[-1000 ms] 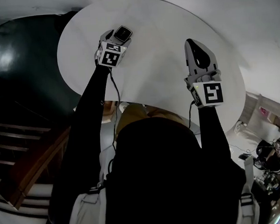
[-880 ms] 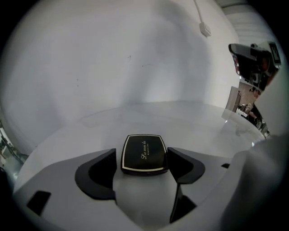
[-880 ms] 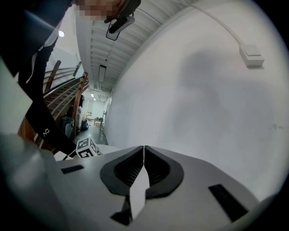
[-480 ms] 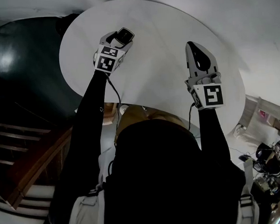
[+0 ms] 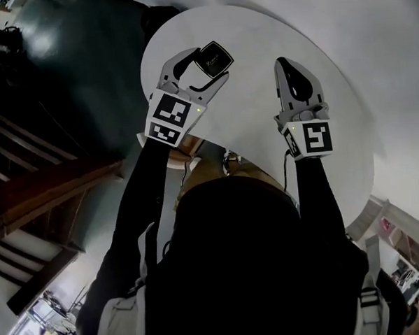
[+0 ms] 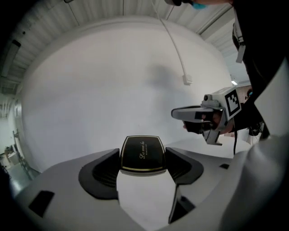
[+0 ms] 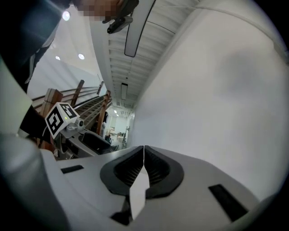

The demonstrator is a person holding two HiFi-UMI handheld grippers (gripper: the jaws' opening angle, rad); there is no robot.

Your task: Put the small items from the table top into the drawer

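A small black box with a gold rim and gold lettering (image 6: 141, 154) sits clamped between the jaws of my left gripper (image 5: 205, 64); in the head view the black box (image 5: 213, 57) is held above the left part of the round white table (image 5: 255, 98). My right gripper (image 5: 293, 69) hovers over the table's middle with its jaws pressed together and nothing between them (image 7: 143, 159). No drawer shows in any view.
The white tabletop fills the left gripper view (image 6: 113, 90) and the right gripper view (image 7: 216, 99). Dark floor and a wooden staircase (image 5: 36, 207) lie to the left of the table. A white cable (image 6: 174, 49) hangs in the left gripper view.
My left gripper has lifted the black box and moved right, nearer the right gripper. The head camera has swung, so the table sits farther right. The right gripper has held still.
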